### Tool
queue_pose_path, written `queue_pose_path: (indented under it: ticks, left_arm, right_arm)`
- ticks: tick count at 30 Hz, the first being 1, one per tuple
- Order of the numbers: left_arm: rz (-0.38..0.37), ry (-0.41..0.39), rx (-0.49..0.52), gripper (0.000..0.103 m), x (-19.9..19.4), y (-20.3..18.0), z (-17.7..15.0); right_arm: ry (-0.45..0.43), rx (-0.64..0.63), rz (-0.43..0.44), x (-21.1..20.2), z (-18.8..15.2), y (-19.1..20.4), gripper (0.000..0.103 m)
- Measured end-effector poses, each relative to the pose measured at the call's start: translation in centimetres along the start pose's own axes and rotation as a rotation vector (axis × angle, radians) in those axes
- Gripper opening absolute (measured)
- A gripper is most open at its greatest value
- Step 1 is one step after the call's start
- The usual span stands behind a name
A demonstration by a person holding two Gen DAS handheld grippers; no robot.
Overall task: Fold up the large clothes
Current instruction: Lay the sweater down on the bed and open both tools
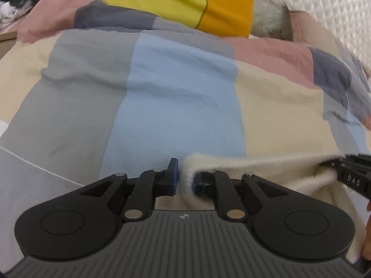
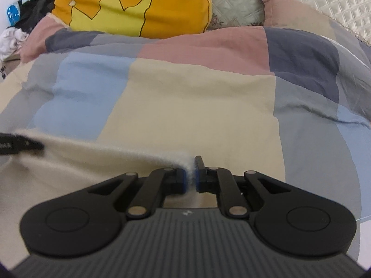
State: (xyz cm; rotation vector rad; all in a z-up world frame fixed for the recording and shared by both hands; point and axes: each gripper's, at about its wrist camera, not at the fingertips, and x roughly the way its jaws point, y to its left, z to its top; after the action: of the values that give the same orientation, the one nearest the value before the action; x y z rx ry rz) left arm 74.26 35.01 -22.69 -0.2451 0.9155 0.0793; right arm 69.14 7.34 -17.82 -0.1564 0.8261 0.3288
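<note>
Left wrist: left gripper (image 1: 184, 180) jaws parted a little round cream fleece garment's (image 1: 255, 164) edge, grip not clear; edge runs rightward to right gripper (image 1: 334, 164). Right wrist: right gripper (image 2: 190, 177) is clamped on same edge, stretched leftward above patchwork duvet (image 2: 197, 97).

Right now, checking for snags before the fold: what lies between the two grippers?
Only the cream fleece garment, stretching from the right gripper to the left gripper; right wrist view shows it.
</note>
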Motion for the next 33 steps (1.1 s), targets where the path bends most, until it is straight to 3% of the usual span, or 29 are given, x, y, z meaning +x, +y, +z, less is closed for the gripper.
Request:
queue_pose_path:
  ticks: [2, 4, 7, 8, 11, 15, 17, 22, 33]
  left_arm:
    - [0.019, 0.037, -0.013, 0.069, 0.1, 0.3, 0.3]
    - [-0.001, 0.076, -0.028, 0.088, 0.1, 0.7, 0.6]
    - [-0.103, 0.081, 0.003, 0.09, -0.6, 0.7, 0.8]
    - [-0.105, 0.077, 0.02, 0.092, -0.9, 0.3, 0.8]
    - [-0.079, 0.041, 0.059, 0.092, -1.7, -0.7, 0.6]
    - [-0.081, 0.016, 0.042, 0.092, -2.8, -1.2, -0.1]
    - [-0.088, -0.014, 0.024, 0.092, -4.0, -1.2, -0.4]
    - [-0.201, -0.1, -0.005, 0.092, -8.6, -1.3, -0.3]
    - [-0.16, -0.205, 0.008, 0.092, -18.9, -3.7, -3.4]
  right_arm:
    - [0.01, -0.008, 0.006, 0.0, 0.1, 0.1, 0.013]
    - [0.024, -0.019, 0.003, 0.2, 0.4, 0.2, 0.014]
    - [0.041, -0.019, 0.004, -0.3, 0.8, 0.3, 0.038]
    - [0.051, -0.028, 0.007, -0.5, 0.9, 0.4, 0.053]
    - [0.056, -0.044, 0.063, -1.3, 1.1, 0.7, 0.065]
    - [0.064, 0.025, 0.186, -2.1, 1.1, 0.6, 0.081]
    - [0.055, 0.052, 0.211, -2.9, 1.0, 0.7, 0.081]
    - [-0.001, 0.027, 0.196, -5.7, 0.8, 1.7, 0.081]
    - [-0.081, 0.037, 0.213, -14.1, -1.3, 2.2, 0.081]
